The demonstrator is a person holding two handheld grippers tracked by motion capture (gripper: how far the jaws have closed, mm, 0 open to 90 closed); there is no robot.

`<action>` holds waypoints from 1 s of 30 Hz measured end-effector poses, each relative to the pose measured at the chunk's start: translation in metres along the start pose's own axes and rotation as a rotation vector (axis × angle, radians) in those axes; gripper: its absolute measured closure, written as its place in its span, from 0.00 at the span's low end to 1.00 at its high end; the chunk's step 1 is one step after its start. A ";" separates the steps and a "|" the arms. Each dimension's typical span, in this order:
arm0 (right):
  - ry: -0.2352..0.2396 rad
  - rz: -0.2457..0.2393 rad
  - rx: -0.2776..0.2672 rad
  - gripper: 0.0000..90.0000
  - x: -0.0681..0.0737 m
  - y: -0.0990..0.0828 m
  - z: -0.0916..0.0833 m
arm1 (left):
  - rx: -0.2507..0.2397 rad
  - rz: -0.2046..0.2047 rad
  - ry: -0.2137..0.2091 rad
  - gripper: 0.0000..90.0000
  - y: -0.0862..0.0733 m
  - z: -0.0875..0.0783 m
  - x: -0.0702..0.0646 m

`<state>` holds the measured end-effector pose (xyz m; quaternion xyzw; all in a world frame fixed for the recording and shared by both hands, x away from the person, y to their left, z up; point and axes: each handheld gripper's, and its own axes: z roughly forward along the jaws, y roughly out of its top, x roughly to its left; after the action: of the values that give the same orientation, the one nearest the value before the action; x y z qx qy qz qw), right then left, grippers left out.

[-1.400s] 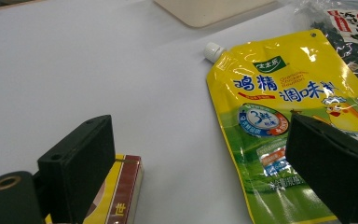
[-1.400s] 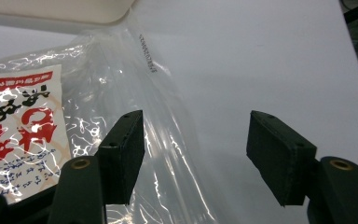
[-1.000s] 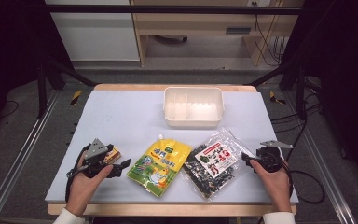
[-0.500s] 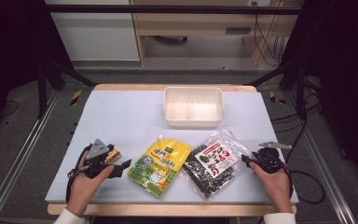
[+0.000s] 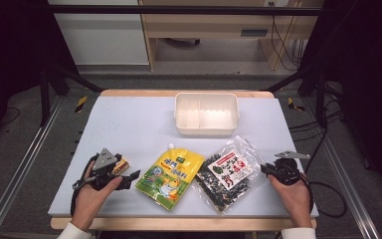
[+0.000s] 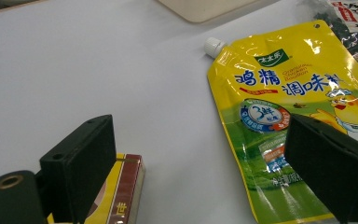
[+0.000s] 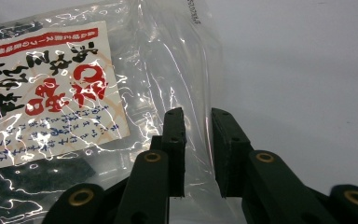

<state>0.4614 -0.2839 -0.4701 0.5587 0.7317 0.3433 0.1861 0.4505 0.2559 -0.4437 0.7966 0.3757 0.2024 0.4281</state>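
A clear bag of dark seaweed [image 5: 229, 172] with a red-and-white label lies front right on the table. My right gripper [image 5: 267, 169] sits at its right edge. Its jaws have just been closing, and in the right gripper view [image 7: 198, 116] a narrow gap remains, with the bag's clear plastic edge [image 7: 186, 60] running between the fingers [image 7: 175, 135]. A yellow spouted pouch [image 5: 170, 172] lies front centre. My left gripper [image 5: 129, 174] rests to its left, jaws wide open [image 6: 200, 154], one over a small yellow-and-red box [image 6: 121, 196] and one over the pouch [image 6: 284, 107].
A white divided tray [image 5: 206, 130] stands at the back centre of the pale blue table top [image 5: 129, 124]. The small box [image 5: 122, 163] lies beside my left hand. Cables trail from both grippers off the front edge.
Both hands stay where they were. The right gripper's jaws look a little closer together at the seaweed bag's edge.
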 end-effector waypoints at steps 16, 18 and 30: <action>-0.039 -0.093 0.000 0.99 0.003 0.012 -0.013 | -0.011 -0.022 -0.020 0.13 0.001 -0.004 0.003; -0.031 -0.114 -0.025 0.99 0.008 0.022 -0.025 | -0.007 -0.024 -0.025 0.13 0.003 -0.004 0.003; -0.089 -0.393 -0.064 0.99 0.042 0.091 -0.066 | 0.013 0.002 -0.134 0.19 0.037 -0.004 -0.006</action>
<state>0.4677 -0.2512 -0.3549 0.4136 0.8063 0.2986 0.2994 0.4599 0.2399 -0.4110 0.8116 0.3467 0.1467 0.4468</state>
